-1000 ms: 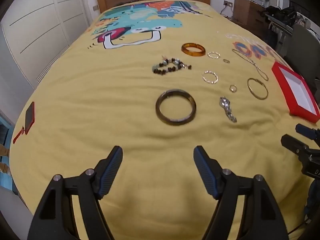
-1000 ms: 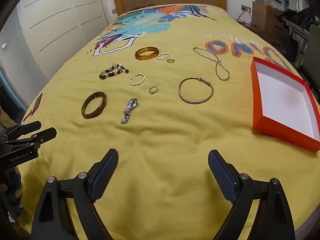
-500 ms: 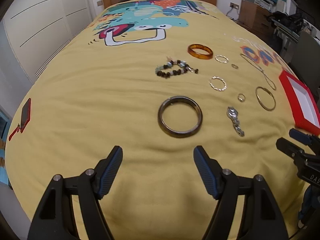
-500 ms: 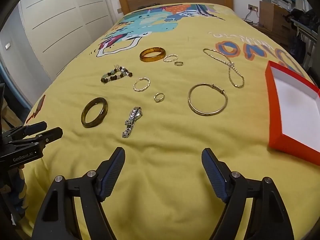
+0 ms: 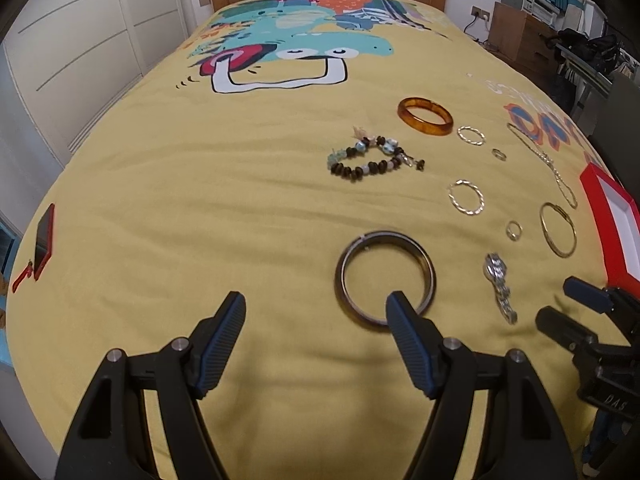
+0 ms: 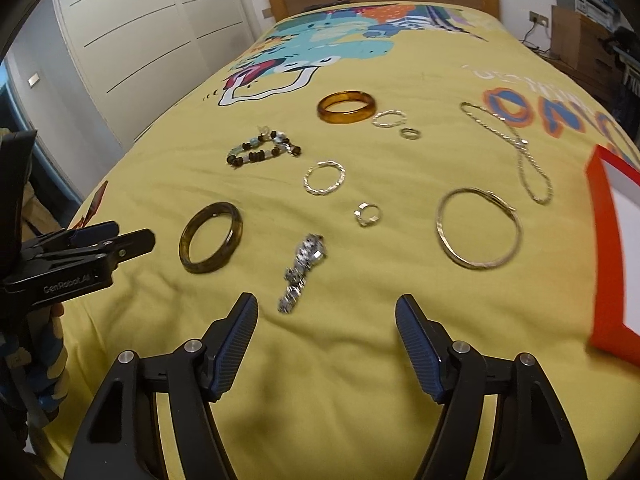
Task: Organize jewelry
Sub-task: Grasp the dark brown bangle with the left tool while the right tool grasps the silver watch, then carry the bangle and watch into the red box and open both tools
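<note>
Both approaching the jewelry on the bed. Left hand-held gripper (image 5: 316, 306) is standing apart, empty, w/ one finger overlapping the dark bangle (image 5: 385, 279). Right hand-held gripper (image 6: 327, 310) is closing, nothing between, just short of the watch (image 6: 303, 266). Red box (image 6: 616, 256) is lying right of the watch. Straddle one rim, pinch gently.

- Dark bangle (image 6: 211, 237), amber bangle (image 6: 347, 107), bead bracelet (image 6: 262, 149), watch (image 6: 303, 273), rings, gold hoop (image 6: 479, 228), chain (image 6: 516, 152): flat, apart on the bed.
- Red box (image 6: 604, 256): open, right.

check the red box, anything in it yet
Empty as far as shown: the red box has a bare white inside, partly cut off; all jewelry lies on the bedspread.
</note>
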`<action>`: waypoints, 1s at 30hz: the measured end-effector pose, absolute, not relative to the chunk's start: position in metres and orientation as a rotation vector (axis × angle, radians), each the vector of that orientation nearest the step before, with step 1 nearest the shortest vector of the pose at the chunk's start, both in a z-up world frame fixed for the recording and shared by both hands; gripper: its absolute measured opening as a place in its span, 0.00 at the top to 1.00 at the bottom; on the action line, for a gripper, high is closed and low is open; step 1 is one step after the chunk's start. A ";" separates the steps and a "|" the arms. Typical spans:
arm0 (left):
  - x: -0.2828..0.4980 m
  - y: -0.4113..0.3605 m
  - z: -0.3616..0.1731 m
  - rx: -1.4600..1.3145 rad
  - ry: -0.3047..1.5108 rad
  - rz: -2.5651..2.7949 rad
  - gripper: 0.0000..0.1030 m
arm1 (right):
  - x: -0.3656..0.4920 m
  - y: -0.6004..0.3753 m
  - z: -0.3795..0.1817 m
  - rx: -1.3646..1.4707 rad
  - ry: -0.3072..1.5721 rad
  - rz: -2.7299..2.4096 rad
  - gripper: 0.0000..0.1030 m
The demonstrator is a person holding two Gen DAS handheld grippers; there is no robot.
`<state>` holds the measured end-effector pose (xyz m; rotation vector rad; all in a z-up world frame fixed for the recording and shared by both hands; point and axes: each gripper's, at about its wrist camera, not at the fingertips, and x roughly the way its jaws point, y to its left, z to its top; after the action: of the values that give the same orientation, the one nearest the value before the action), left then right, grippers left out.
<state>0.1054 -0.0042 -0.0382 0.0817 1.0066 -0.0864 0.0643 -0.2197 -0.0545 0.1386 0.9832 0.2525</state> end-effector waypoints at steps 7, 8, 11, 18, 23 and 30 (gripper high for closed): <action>0.129 -0.007 -0.060 0.080 1.051 -0.105 0.31 | 0.095 -0.203 -0.071 0.155 1.016 0.267 0.35; 0.131 -0.008 -0.063 0.084 1.055 -0.104 0.31 | 0.099 -0.201 -0.072 0.156 1.013 0.270 0.35; 0.139 -0.006 -0.075 0.067 1.084 -0.104 0.35 | 0.109 -0.197 -0.081 0.152 1.030 0.268 0.36; 0.143 -0.011 -0.091 0.075 1.108 -0.132 0.60 | 0.122 -0.191 -0.091 0.148 1.039 0.269 0.50; 0.143 -0.025 -0.093 0.119 1.106 -0.150 0.89 | 0.124 -0.183 -0.096 0.118 1.043 0.276 0.68; 0.135 -0.023 -0.080 0.094 1.087 -0.134 0.92 | 0.120 -0.181 -0.089 0.105 1.035 0.291 0.76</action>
<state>0.1354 -0.0230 -0.0803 0.0938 1.0874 -0.1340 0.1200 -0.1815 -0.0891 0.1049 1.0351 0.2914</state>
